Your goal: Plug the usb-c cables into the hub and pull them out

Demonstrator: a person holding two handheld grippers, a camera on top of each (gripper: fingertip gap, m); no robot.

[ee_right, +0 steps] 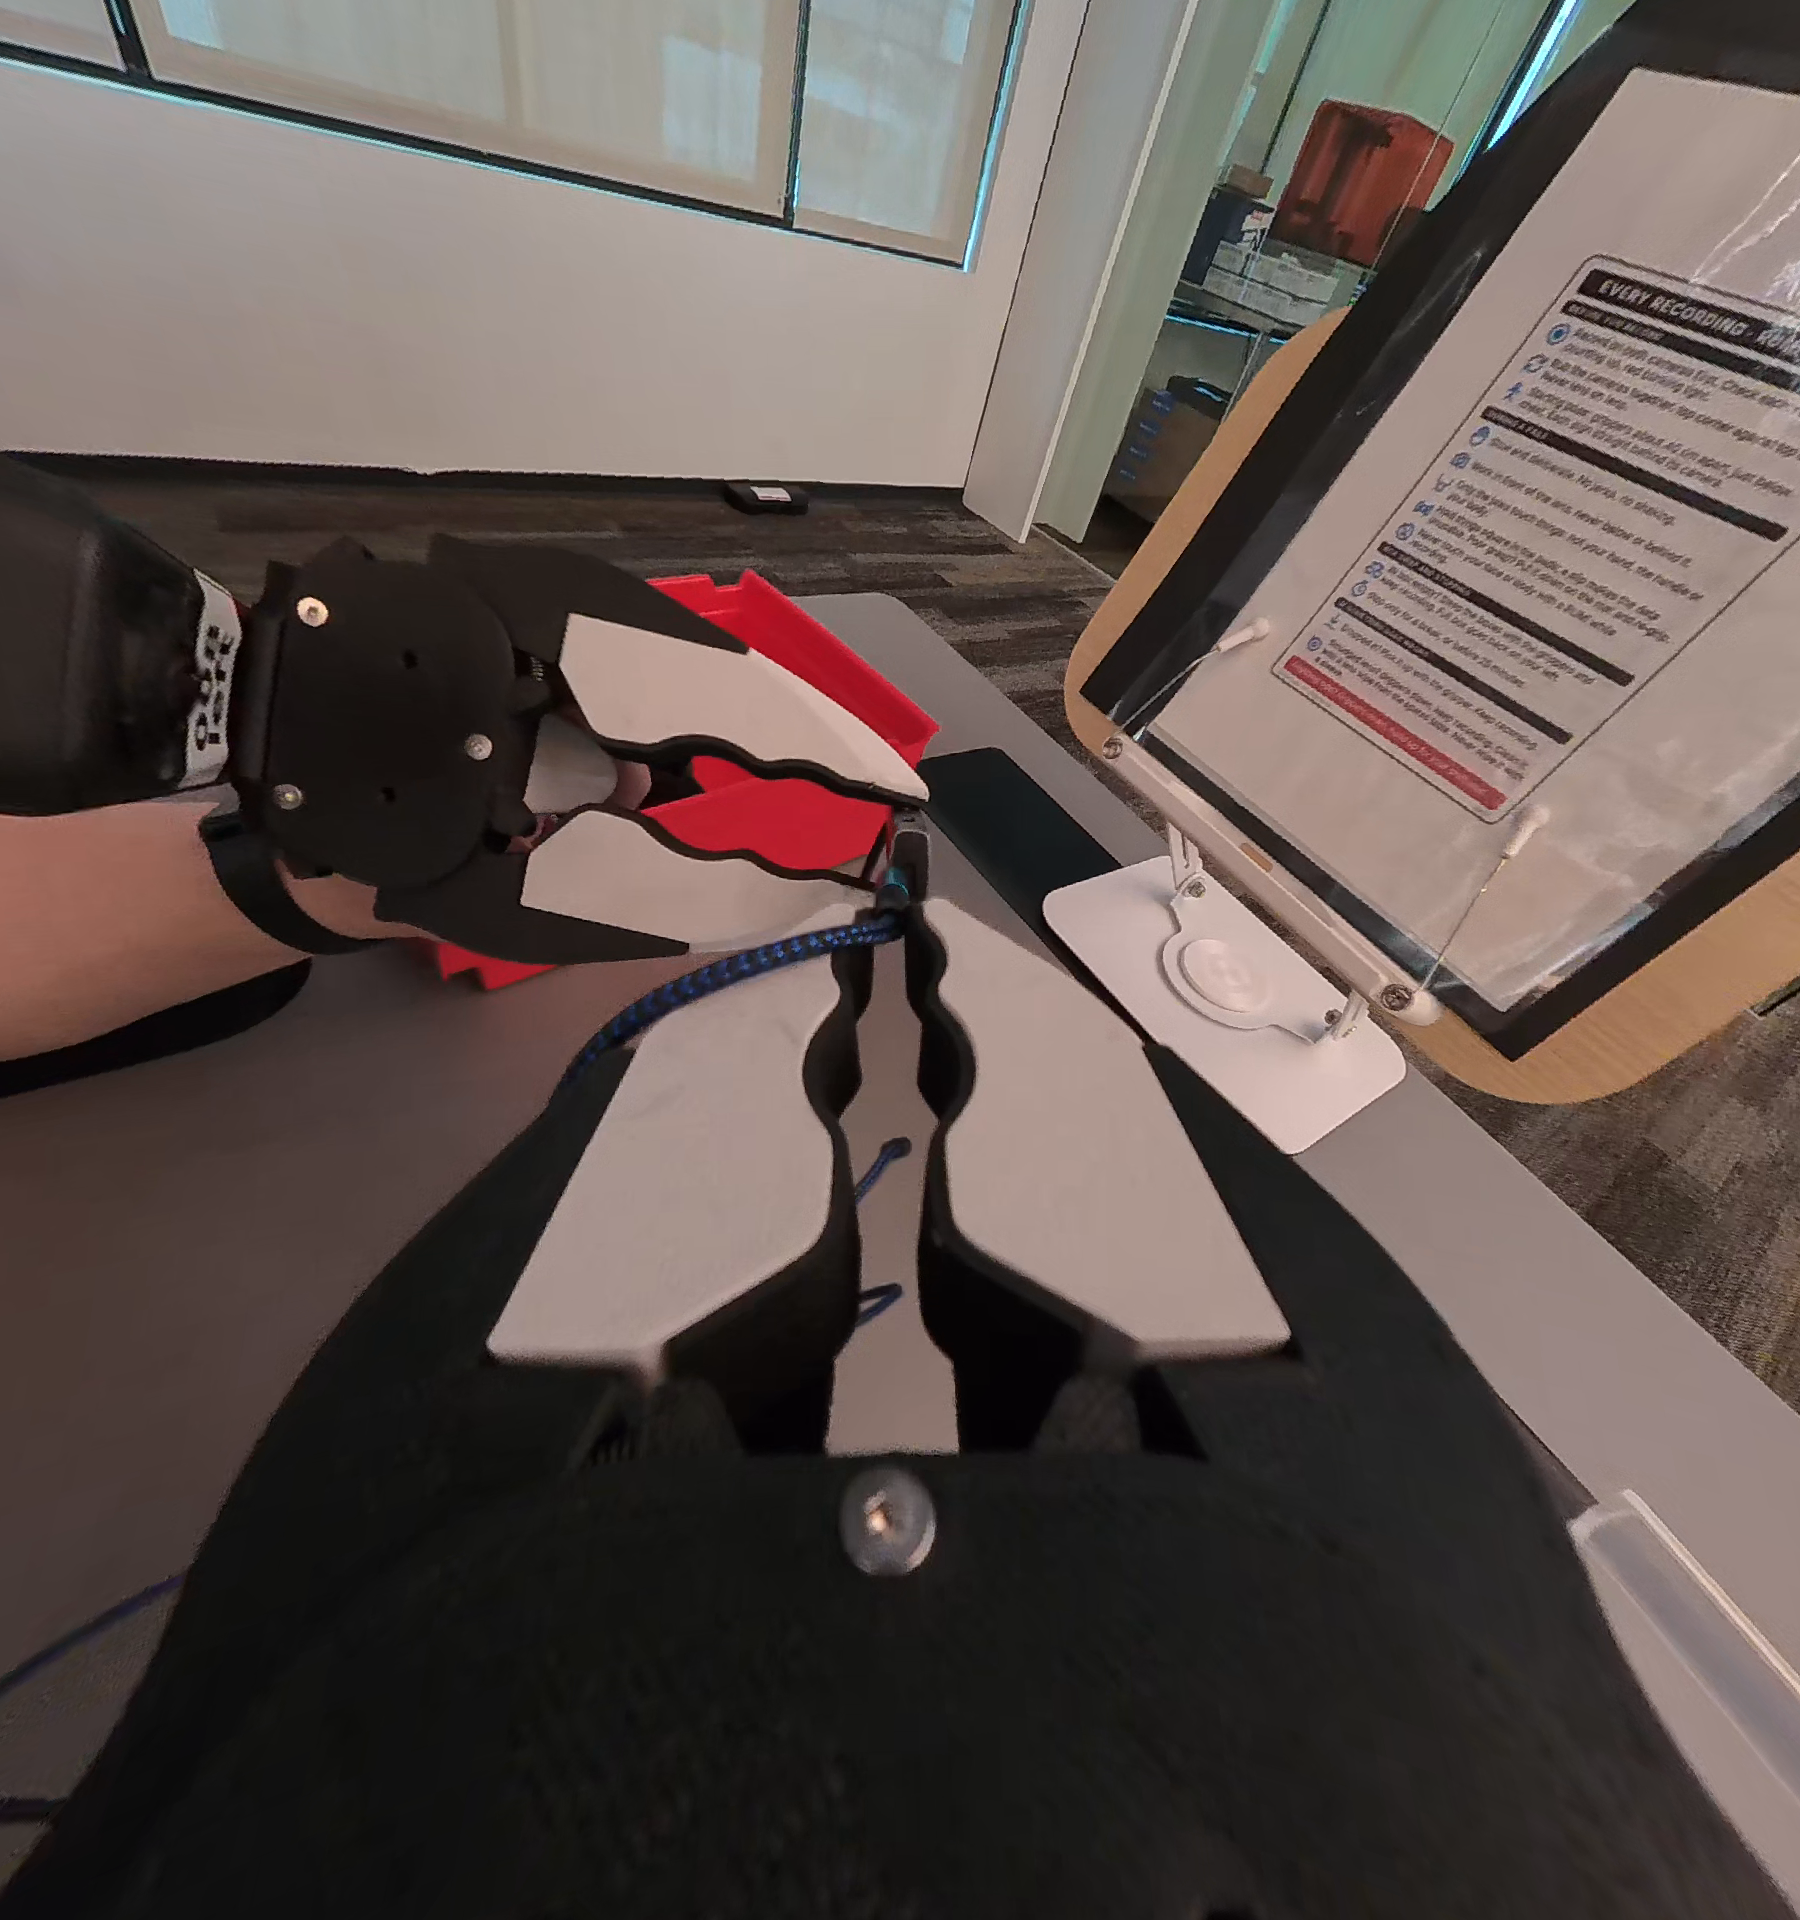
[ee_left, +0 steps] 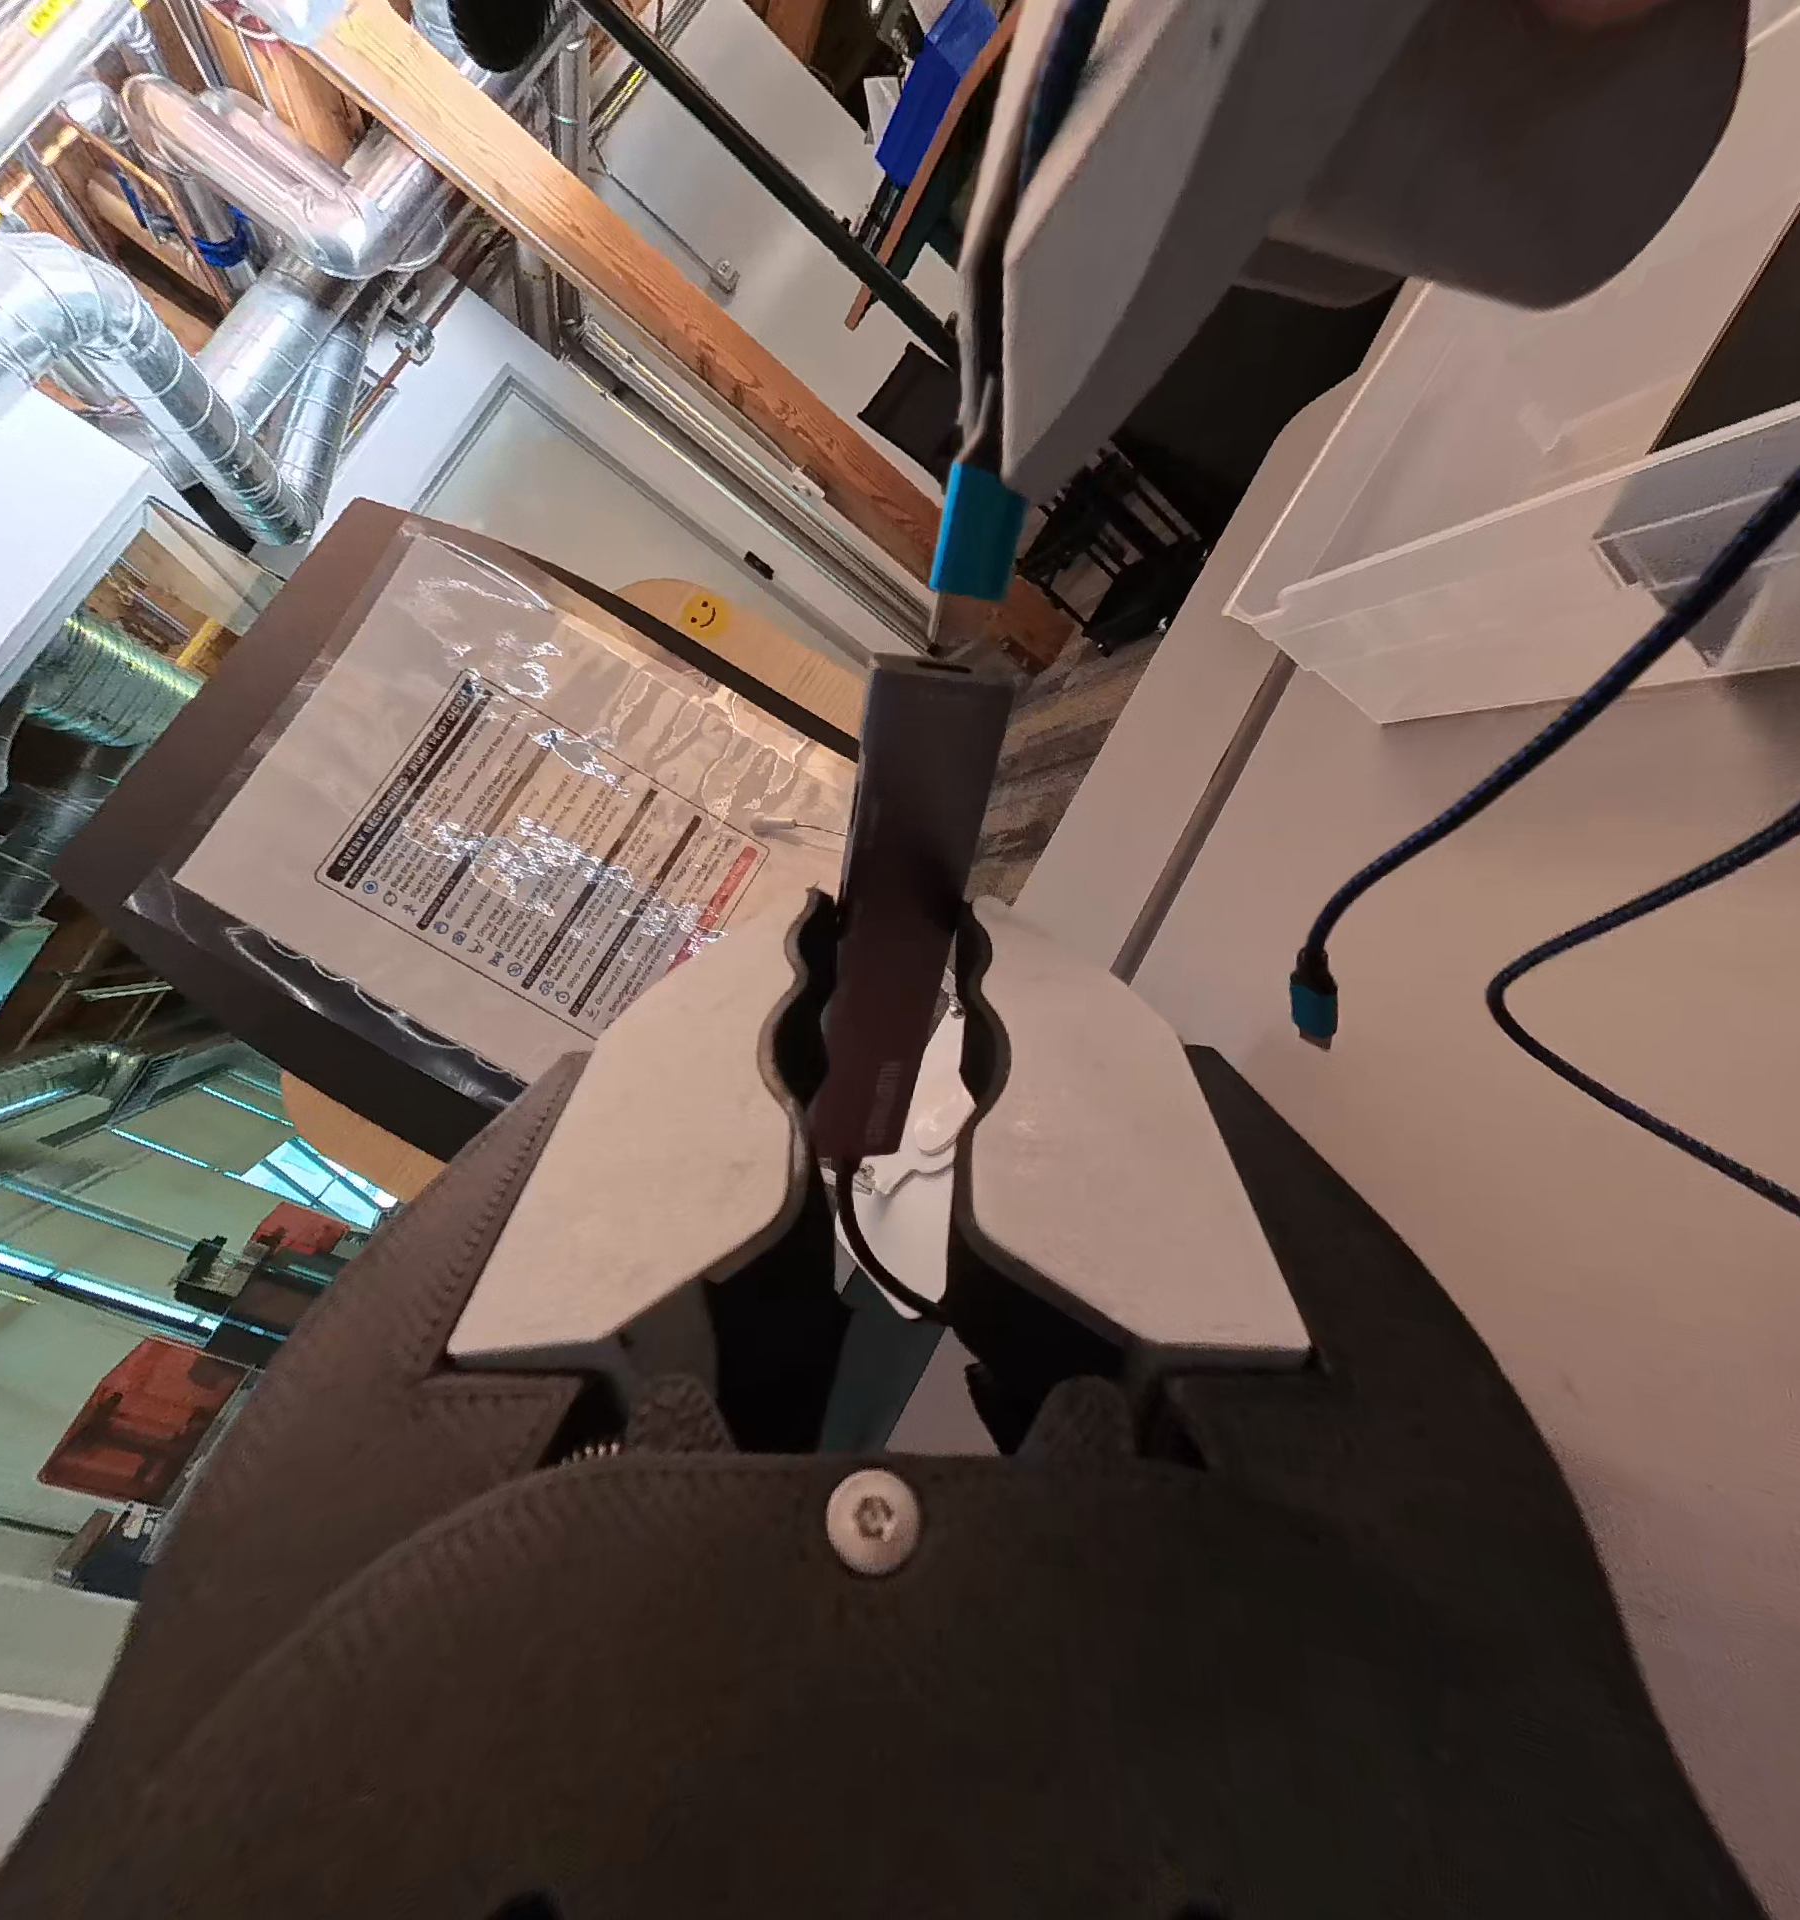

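My left gripper is shut on a dark grey hub, which sticks out forward between the fingers. My right gripper comes in from above, shut on a blue usb-c plug. The plug's metal tip touches the port at the hub's far end, slightly tilted; I cannot tell how deep it sits. In the right wrist view my right gripper pinches the plug of a blue braided cable, facing the left gripper. A second blue plug lies loose on the table.
A red bin sits behind the left gripper. A black flat device and a white stand base holding a framed sheet are ahead. A clear plastic bin stands at the right. The table is grey. My right fingertips sit around 6 cm from my left ones.
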